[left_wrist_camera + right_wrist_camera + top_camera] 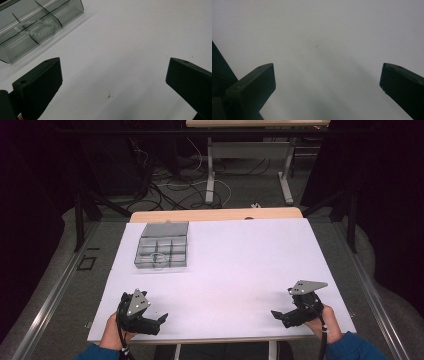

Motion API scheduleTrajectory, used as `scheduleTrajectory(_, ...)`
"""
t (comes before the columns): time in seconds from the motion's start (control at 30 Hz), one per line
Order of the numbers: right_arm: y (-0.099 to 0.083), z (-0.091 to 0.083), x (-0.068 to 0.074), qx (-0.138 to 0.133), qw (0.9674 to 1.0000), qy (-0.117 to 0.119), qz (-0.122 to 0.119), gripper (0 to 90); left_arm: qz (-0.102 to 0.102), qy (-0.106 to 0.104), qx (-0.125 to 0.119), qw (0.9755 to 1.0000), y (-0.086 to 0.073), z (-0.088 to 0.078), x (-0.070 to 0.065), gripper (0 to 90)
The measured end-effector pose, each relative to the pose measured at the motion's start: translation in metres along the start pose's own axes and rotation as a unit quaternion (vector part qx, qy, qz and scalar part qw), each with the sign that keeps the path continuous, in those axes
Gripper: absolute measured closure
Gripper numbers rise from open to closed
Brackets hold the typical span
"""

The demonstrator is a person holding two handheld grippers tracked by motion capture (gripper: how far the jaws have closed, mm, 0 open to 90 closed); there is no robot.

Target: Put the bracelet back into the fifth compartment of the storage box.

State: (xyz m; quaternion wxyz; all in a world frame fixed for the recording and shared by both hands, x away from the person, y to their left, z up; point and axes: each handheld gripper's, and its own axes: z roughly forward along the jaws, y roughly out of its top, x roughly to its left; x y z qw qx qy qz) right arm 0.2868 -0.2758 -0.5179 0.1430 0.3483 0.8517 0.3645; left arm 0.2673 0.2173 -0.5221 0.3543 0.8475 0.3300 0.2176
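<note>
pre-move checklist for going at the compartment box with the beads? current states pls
1. Left gripper open and empty: ok, jaws stand wide apart over bare table in the left gripper view.
2. Right gripper open and empty: ok, nothing between the jaws in the right gripper view.
3. Compartment box flat on the white table, apart from both grippers: ok.
4. White bead string inside the box: ok, it lies draped across the dividers, not in one cell.
5. Path from the left gripper to the box free of things: ok.
6. Box lid open or off: cannot tell; the grey panel at its far side may be a lid.
</note>
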Motion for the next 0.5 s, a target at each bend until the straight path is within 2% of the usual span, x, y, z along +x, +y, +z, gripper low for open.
scheduleTrajectory(0.27,-0.013,-0.004,0.004,-0.004,0.9999,-0.008,0.008,0.0,0.007,-0.002,0.005,1.0,0.0,0.0,0.0,0.2)
scheduleTrajectory(0.3,-0.013,-0.005,0.004,0.002,1.0,-0.007,0.007,0.0,0.008,-0.002,0.005,1.0,0.0,0.0,0.0,0.2)
scheduleTrajectory(0.4,-0.014,-0.005,0.003,-0.001,0.9999,-0.005,0.009,0.0,0.011,-0.002,0.01,0.9999,0.001,0.0,0.0,0.2)
scheduleTrajectory(0.43,-0.014,-0.004,0.003,-0.01,0.9999,-0.007,0.002,0.0,0.011,-0.002,0.01,0.9999,0.001,0.0,0.0,0.2)
scheduleTrajectory(0.5,-0.014,-0.004,0.003,-0.012,0.9999,-0.006,0.004,0.0,0.006,-0.005,0.01,0.9999,0.0,0.001,0.0,0.2)
